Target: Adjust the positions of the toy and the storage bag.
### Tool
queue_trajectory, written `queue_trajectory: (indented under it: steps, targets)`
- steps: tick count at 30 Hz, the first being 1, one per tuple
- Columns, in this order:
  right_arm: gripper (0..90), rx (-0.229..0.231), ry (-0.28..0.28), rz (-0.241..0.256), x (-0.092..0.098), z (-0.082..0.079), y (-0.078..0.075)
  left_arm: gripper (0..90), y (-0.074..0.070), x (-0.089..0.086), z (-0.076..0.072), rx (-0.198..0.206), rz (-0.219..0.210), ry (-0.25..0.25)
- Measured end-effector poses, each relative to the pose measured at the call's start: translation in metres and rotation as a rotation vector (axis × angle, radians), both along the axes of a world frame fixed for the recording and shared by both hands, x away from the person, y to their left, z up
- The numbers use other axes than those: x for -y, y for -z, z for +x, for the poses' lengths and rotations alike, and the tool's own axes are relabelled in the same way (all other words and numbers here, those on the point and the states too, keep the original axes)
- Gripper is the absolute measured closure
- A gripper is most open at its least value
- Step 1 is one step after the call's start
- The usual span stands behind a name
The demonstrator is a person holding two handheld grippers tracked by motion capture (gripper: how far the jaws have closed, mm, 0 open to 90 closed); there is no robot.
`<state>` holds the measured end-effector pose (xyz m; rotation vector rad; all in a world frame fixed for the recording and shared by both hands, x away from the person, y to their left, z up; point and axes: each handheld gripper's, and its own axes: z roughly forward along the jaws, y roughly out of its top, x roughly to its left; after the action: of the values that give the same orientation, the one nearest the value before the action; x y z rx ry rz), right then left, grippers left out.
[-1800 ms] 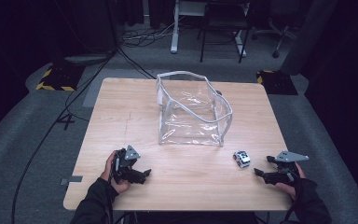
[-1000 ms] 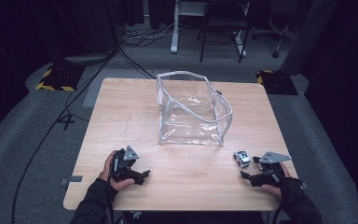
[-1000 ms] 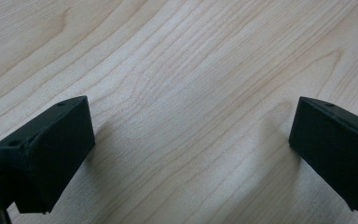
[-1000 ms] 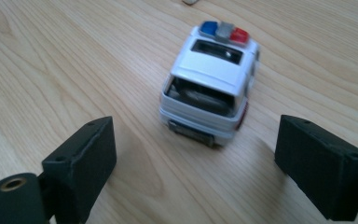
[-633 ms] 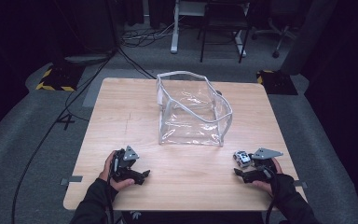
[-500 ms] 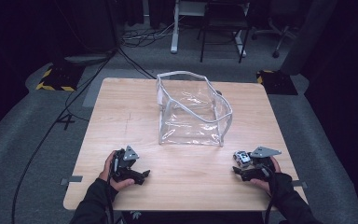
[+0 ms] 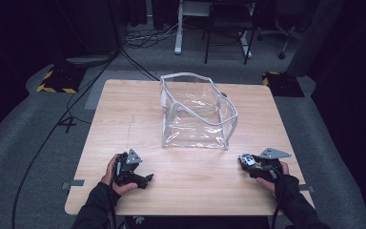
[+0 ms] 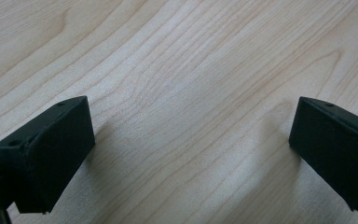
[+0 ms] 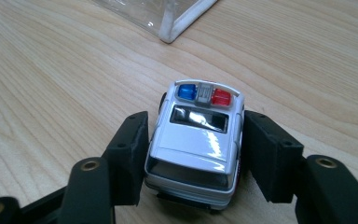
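My right tongs [image 9: 193, 154] clamp a small white toy police car [image 9: 196, 142] with blue and red roof lights, low on the light wooden tabletop [image 7: 124, 114] just beside the clear plastic pouch [image 7: 198, 112]. My left tongs [image 8: 191, 149] rest spread wide over bare wood.

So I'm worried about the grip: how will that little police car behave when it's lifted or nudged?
The police car looks hard and stiff, so the right tool, with a jaw against each side, shouldn't deform it. Its glossy body may be slippery between the flat pads. It stands on wheels on the table, so a nudge would probably roll it. It seems light for its size.
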<state>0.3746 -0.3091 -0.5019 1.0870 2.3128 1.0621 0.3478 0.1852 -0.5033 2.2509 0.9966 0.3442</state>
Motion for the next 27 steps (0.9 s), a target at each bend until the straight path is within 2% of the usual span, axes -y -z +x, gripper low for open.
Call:
queue_trajectory:
  steps: [8,10,13,17,23,27]
  targets:
    - [45.6,-0.013,-0.020,0.017,0.003,0.006,-0.001,0.2,0.000,0.000,0.000,0.000,0.000,-0.001]
    - [46.9,-0.016,-0.009,0.035,0.002,0.007,0.000,0.3,0.000,0.000,0.000,0.000,0.000,-0.001]
    - [47.7,-0.002,-0.016,0.025,0.003,0.008,-0.001,0.2,0.000,0.000,0.000,0.000,0.000,0.000]
    - [47.9,-0.015,-0.018,0.031,0.004,0.012,-0.001,0.2,0.000,0.000,0.000,0.000,0.000,-0.001]
    - [48.0,-0.014,0.023,0.032,0.009,0.024,-0.002,0.2,0.000,0.000,0.000,0.000,-0.001,0.000]
    - [48.0,-0.016,0.028,0.030,0.011,0.029,-0.002,0.2,0.000,0.000,0.000,0.000,-0.001,-0.001]
